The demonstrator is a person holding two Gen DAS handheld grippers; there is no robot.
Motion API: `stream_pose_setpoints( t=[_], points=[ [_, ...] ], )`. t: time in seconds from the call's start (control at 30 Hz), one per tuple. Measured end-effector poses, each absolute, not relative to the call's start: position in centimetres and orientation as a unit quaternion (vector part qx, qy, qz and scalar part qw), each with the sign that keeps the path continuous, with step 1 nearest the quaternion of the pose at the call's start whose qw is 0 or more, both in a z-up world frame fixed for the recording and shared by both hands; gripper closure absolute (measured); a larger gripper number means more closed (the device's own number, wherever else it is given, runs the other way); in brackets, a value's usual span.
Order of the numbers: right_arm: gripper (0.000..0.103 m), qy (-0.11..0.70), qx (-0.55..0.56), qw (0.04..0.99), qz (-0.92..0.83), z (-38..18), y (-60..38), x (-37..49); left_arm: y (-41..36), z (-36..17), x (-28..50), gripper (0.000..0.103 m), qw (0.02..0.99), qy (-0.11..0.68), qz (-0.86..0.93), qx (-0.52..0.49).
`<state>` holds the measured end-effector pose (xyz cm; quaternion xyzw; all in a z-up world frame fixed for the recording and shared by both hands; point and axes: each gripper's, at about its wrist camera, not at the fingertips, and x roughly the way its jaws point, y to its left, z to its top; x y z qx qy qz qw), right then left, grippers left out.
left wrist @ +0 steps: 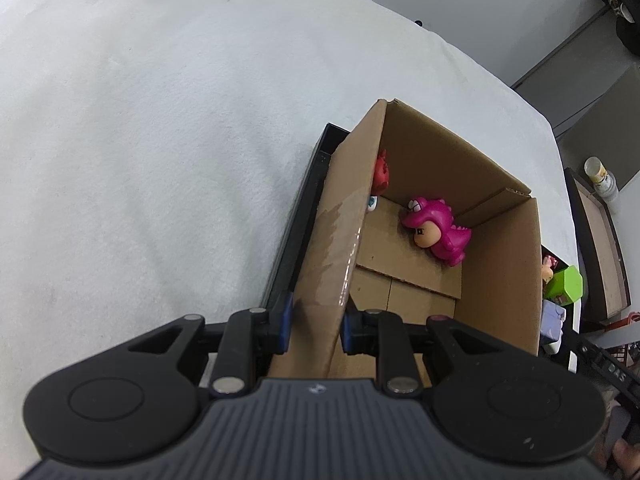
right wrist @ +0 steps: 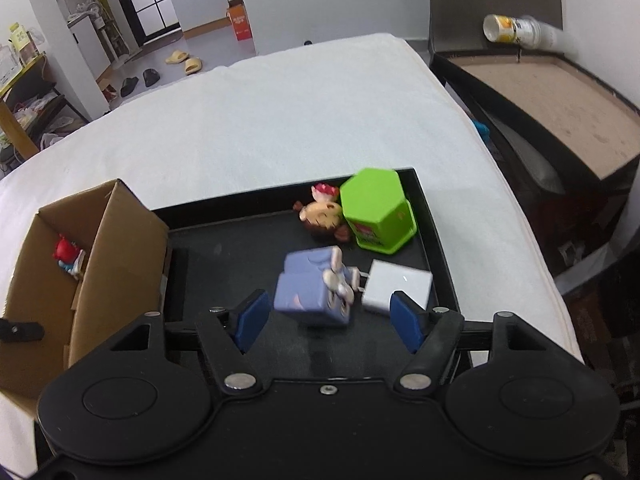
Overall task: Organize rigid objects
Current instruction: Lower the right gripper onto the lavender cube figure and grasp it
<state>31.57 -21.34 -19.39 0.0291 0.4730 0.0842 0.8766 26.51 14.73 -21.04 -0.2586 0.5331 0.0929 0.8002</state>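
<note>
Right tongs [right wrist: 327, 320] straddle purple block toy [right wrist: 310, 292], untouched.

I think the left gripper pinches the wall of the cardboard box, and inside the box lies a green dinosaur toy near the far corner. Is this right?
Only the colour is wrong. The dinosaur toy is pink, not green, as the left wrist view shows. The rest holds: the left gripper has its jaws shut on the wall of the cardboard box, and the toy lies inside near the far corner.

Beyond the jaws, yellow slippers [right wrist: 184, 61] and black shoes [right wrist: 140, 79] are lying on the floor; an orange box [right wrist: 240, 24] is standing farther back.
</note>
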Motion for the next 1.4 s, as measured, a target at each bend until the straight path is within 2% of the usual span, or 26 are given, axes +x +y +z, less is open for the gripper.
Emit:
stream_pose_setpoints(
  t=[0.43,0.47,0.53,0.93,1.4],
  points=[
    [0.037,0.461,-0.051,0.883,0.074,-22.0,-17.3,32.5,14.3,-21.8,26.9,0.081,0.797,0.539,0.094,-0.256],
    [0.039,0.458,-0.062,0.884,0.068,-22.2,-17.1,32.5,14.3,-21.8,26.9,0.081,0.797,0.538,0.094,-0.256],
    [0.055,0.456,-0.079,0.885,0.060,-22.9,-16.8,32.5,14.4,-21.8,26.9,0.081,0.797,0.538,0.093,-0.257],
    [0.058,0.447,-0.050,0.891,0.065,-21.2,-17.9,31.5,14.9,-22.0,26.6,0.081,0.796,0.536,0.091,-0.266],
    [0.057,0.433,-0.024,0.895,0.103,-16.0,-16.3,30.9,15.2,-21.8,26.5,0.080,0.795,0.534,0.093,-0.274]
  ],
)
